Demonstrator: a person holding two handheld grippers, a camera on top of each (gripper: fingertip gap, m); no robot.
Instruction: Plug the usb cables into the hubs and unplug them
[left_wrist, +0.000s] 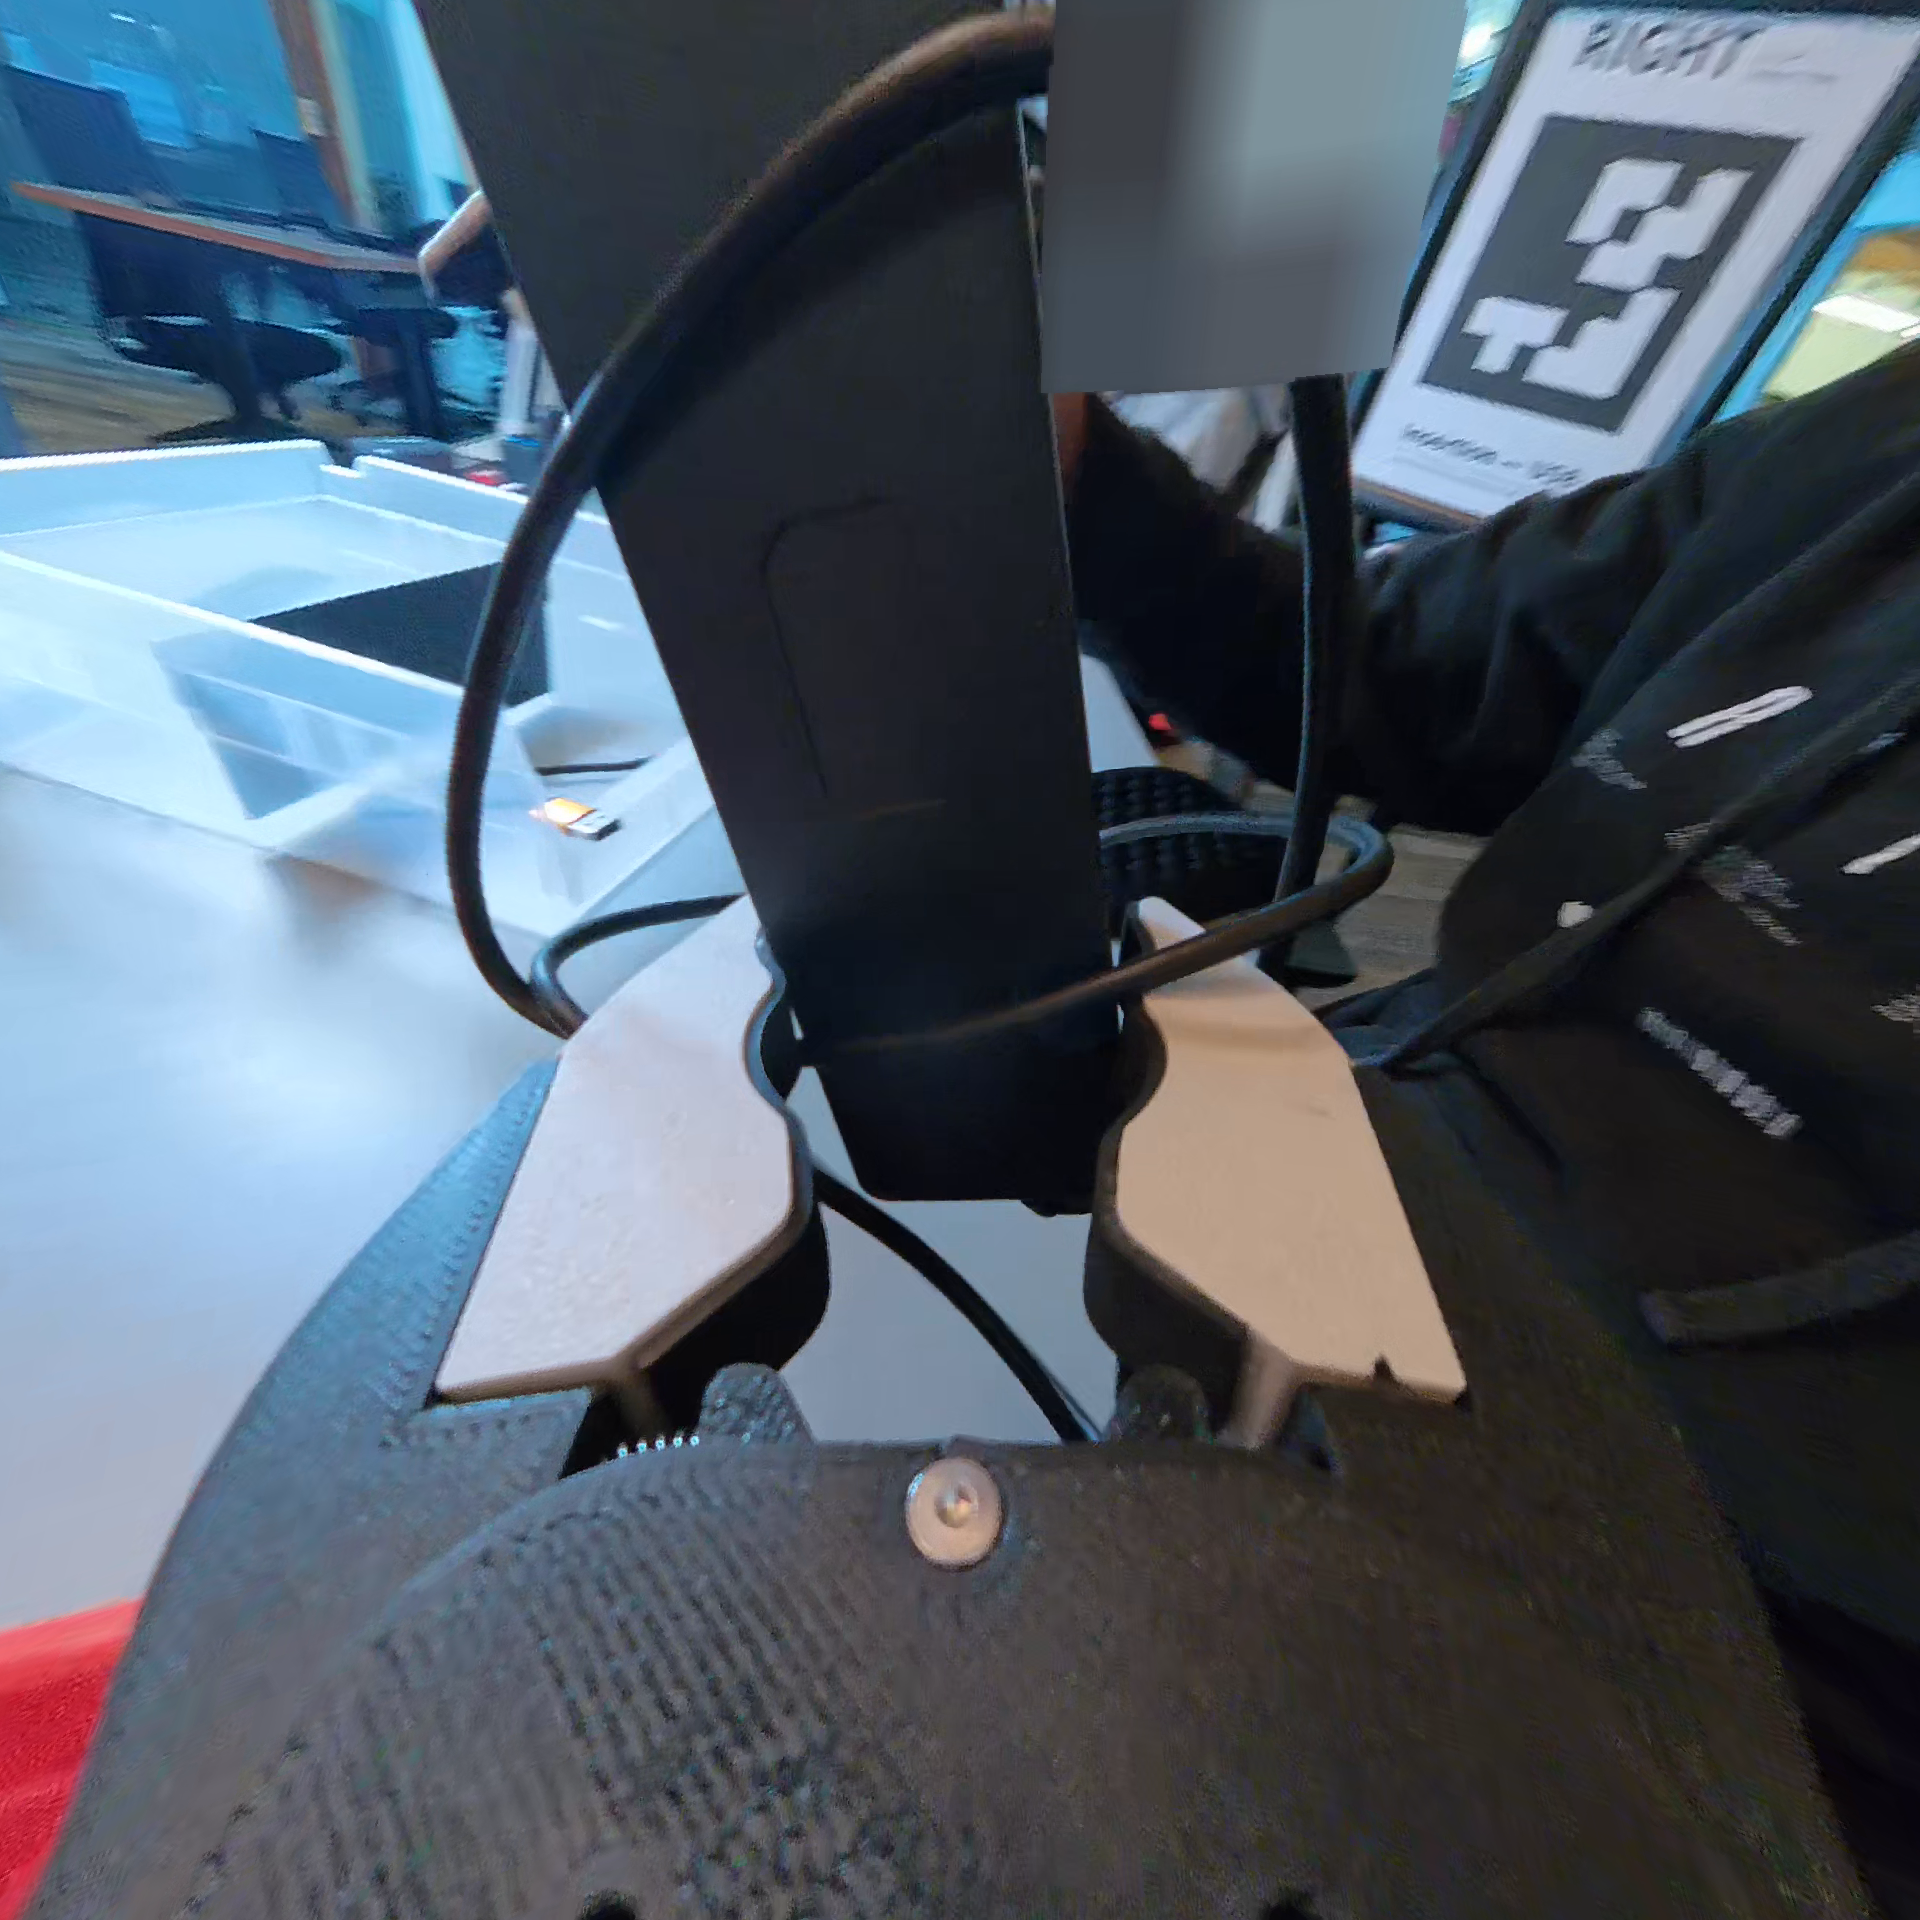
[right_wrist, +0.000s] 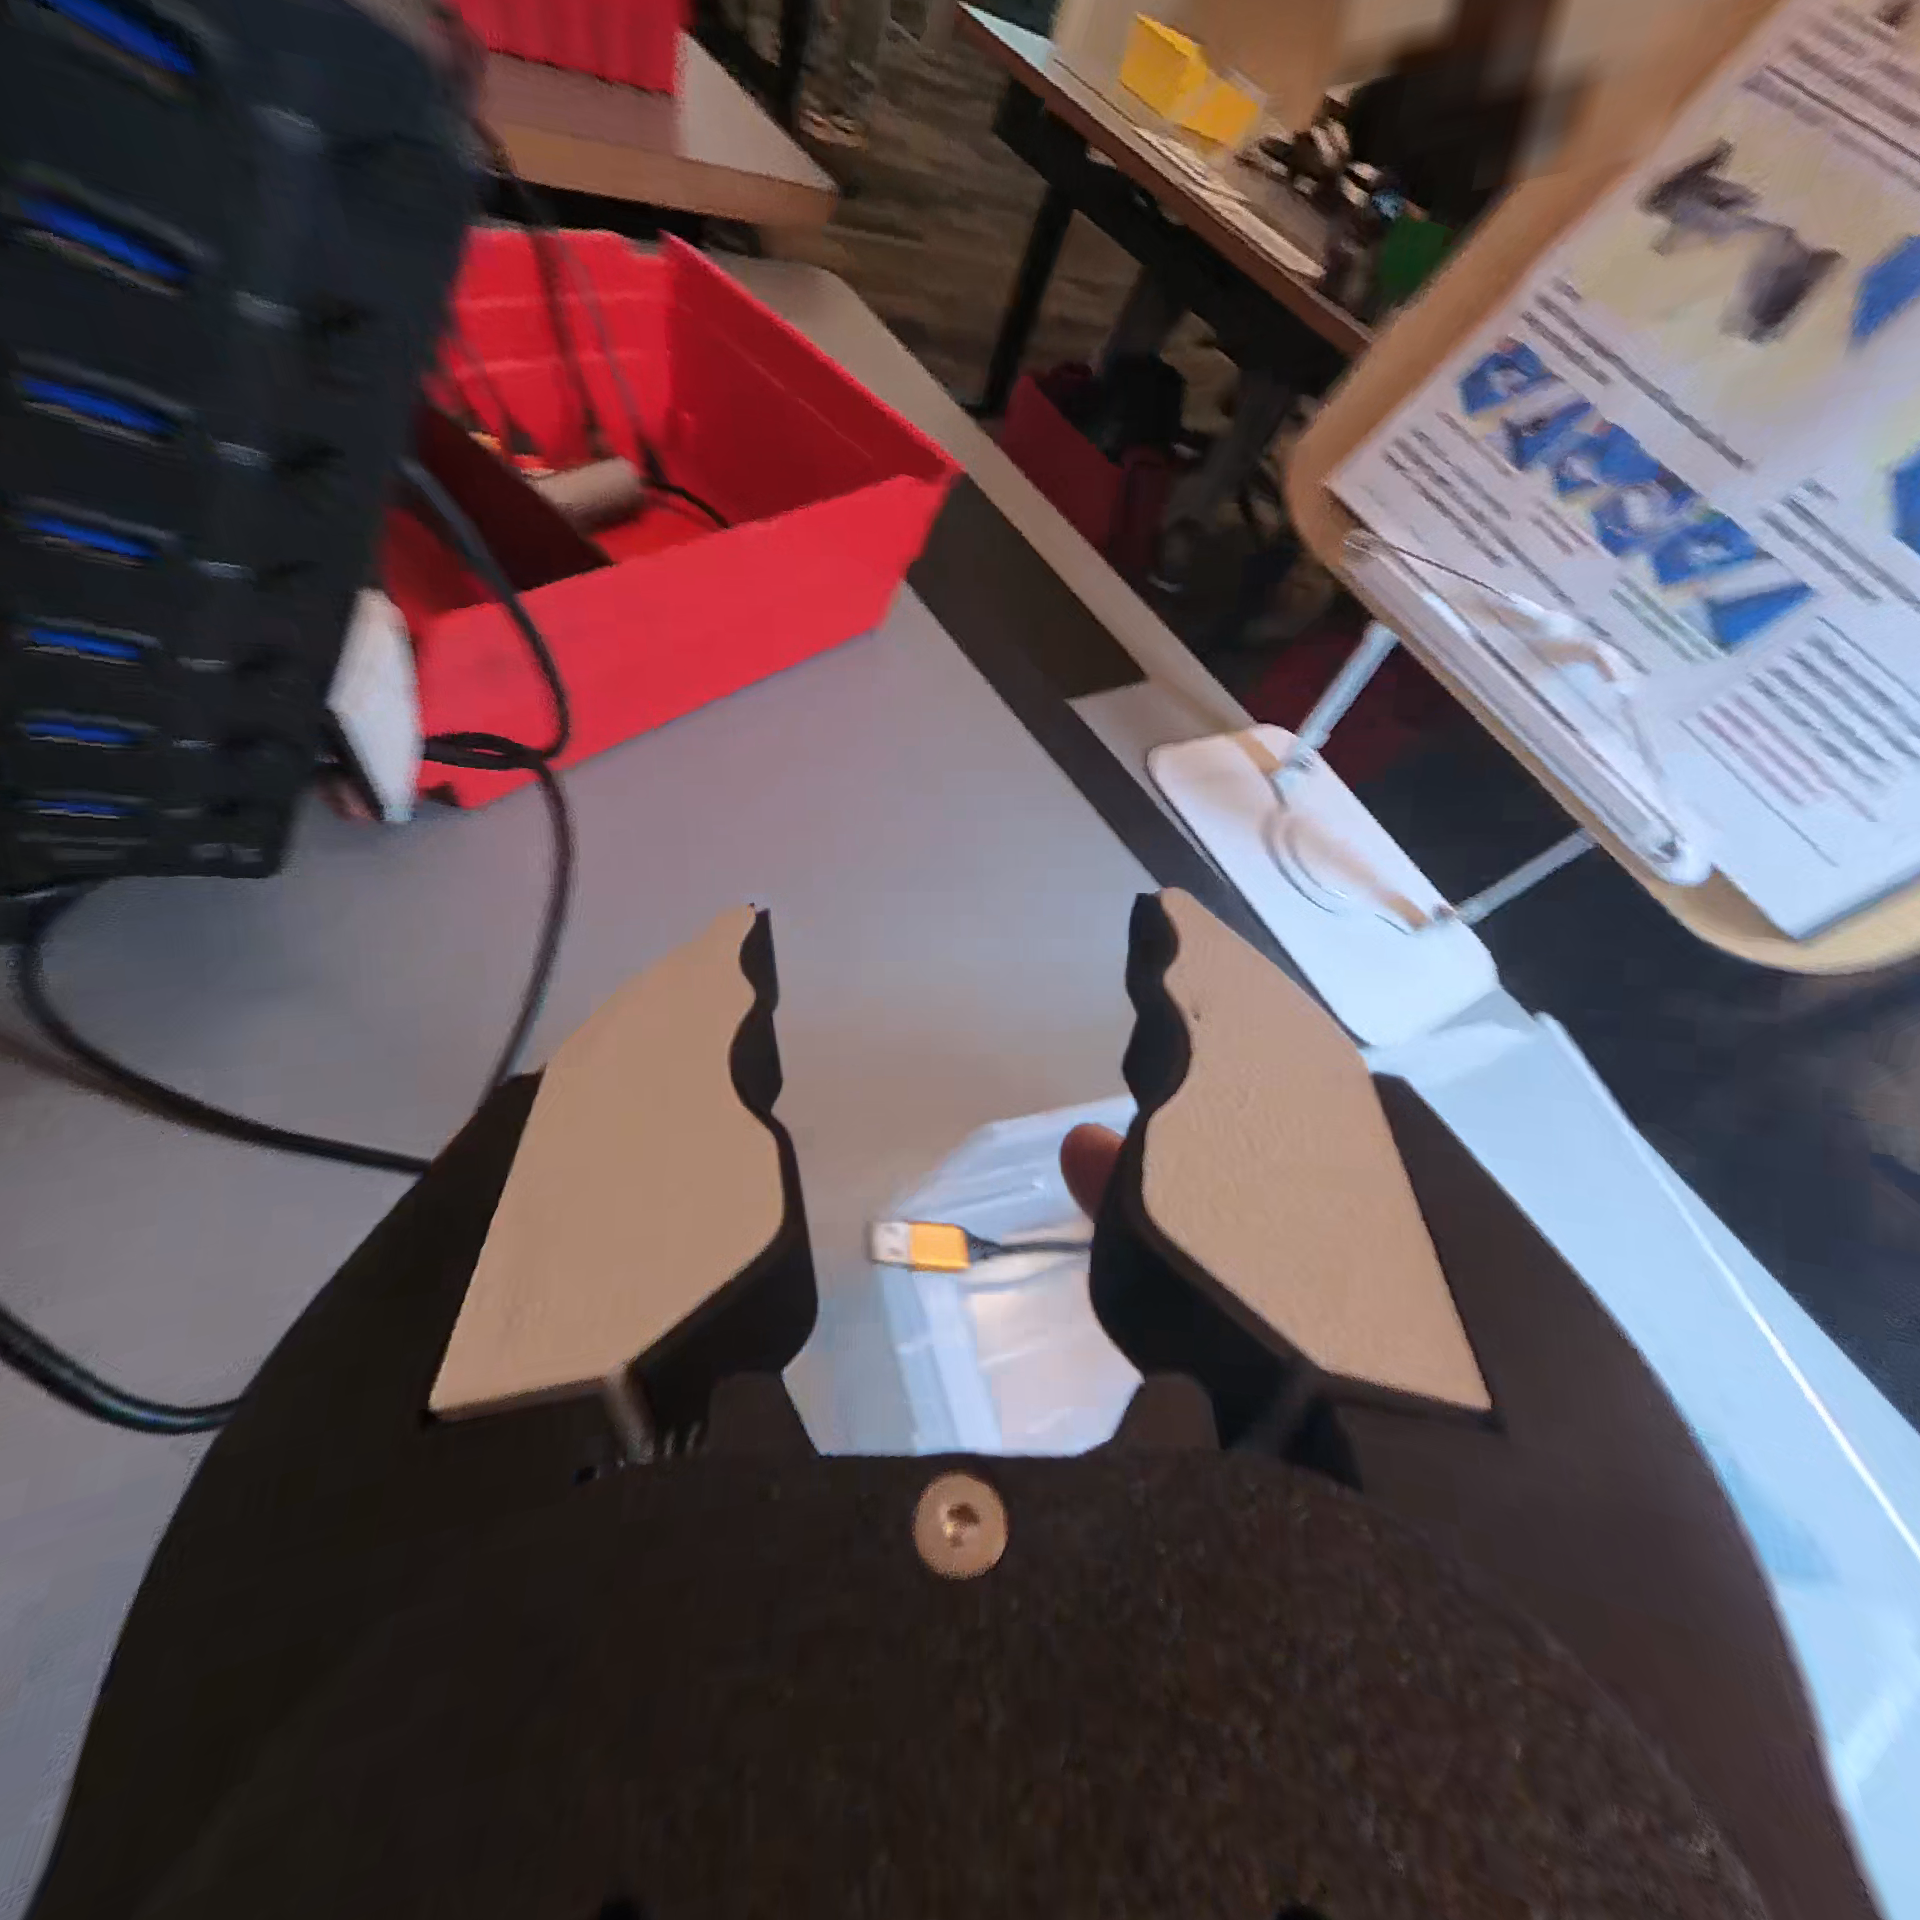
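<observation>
Between the left tongs (left_wrist: 951, 987), a black USB hub (left_wrist: 862, 644) is standing upright, clenched near its lower end, its cable (left_wrist: 488, 727) looping around it. Over the counter (right_wrist: 831, 831), the right tongs (right_wrist: 951, 925) are hanging released above an orange-collared USB plug (right_wrist: 920, 1245) lying on a white tray (right_wrist: 997, 1340).

Left wrist view: the hub (left_wrist: 883, 665) is held upright between the fingers of the left gripper (left_wrist: 951, 997), above the table (left_wrist: 208, 1091). A cable (left_wrist: 488, 748) is looped around the hub on its left and across its lower front. A tray (left_wrist: 208, 582) is set on the table to the left, behind; a USB plug (left_wrist: 577, 821) is laid at its near edge.

Right wrist view: the right gripper (right_wrist: 951, 925) is held above the table with jaws apart. The bin (right_wrist: 665, 520) is placed ahead, left; the hub (right_wrist: 156, 468) is raised at far left.
</observation>
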